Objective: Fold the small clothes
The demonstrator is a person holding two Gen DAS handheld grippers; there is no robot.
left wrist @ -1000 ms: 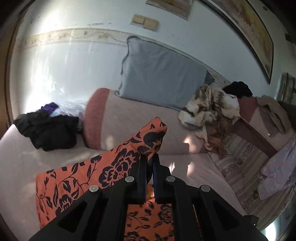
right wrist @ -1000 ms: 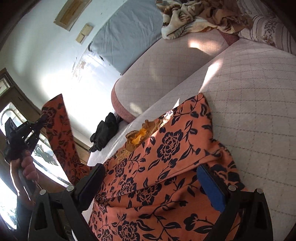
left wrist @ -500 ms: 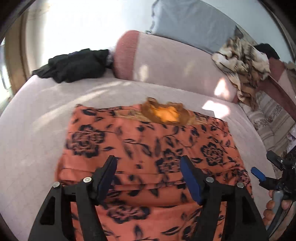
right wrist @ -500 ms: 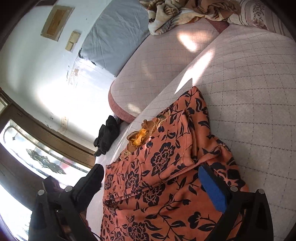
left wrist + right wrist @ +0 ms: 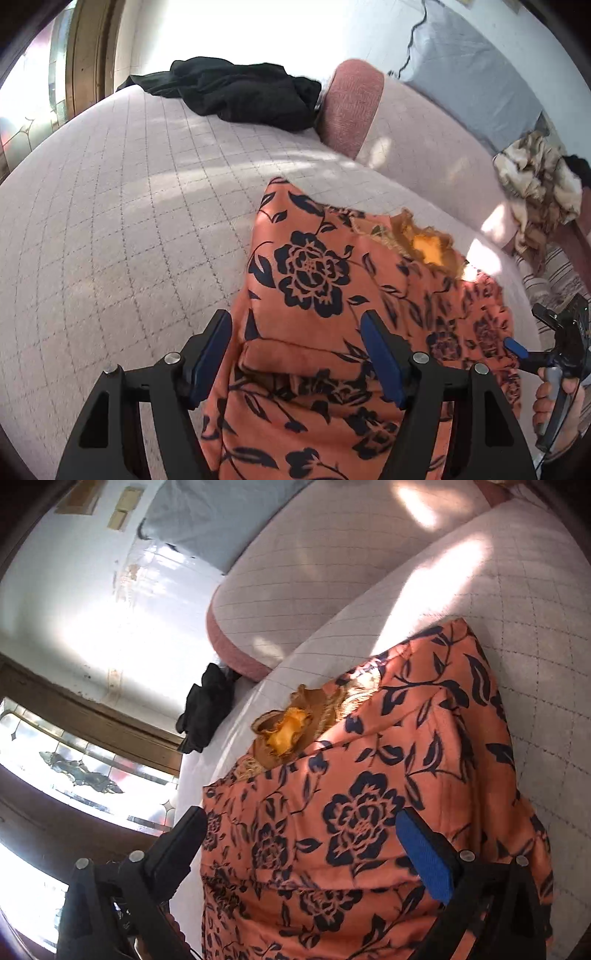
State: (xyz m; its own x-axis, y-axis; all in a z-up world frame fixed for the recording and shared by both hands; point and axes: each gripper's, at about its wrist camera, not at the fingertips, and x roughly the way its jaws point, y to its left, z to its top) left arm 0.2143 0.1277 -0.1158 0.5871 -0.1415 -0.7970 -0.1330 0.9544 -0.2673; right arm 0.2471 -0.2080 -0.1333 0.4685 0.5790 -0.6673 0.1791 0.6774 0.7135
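The left wrist view shows the left gripper point(image 5: 295, 354) with its two blue-padded fingers point(image 5: 210, 354) spread apart over the near part of the orange floral garment point(image 5: 314, 280); the cloth lies between them but the pads do not press it, so it is released. Only this view shows the right gripper point(image 5: 517, 349) from outside, at the right edge, held by a hand point(image 5: 554, 406) beside the far side of the garment. It also shows a patterned brown and cream blanket point(image 5: 535, 184) heaped at the right. The right wrist view shows what the other does not: a window with decorated glass point(image 5: 81, 775) in a dark wooden frame, and two plates on the white wall point(image 5: 122, 507). Here the right gripper point(image 5: 314, 849) has its fingers point(image 5: 424, 853) wide apart above the cloth, also released. The garment lies partly folded on the bed point(image 5: 110, 221), which has a pale pink quilted cover with a square grid pattern, in patches of strong sunlight. Its yellow inner lining point(image 5: 288, 727) shows at the neck opening. Behind it is one long pink bolster point(image 5: 406, 140) with a darker end, and one grey pillow point(image 5: 472, 74) leans on the wall. I count one orange garment, one black garment point(image 5: 236, 92) crumpled at the far corner of the bed, and two grippers.
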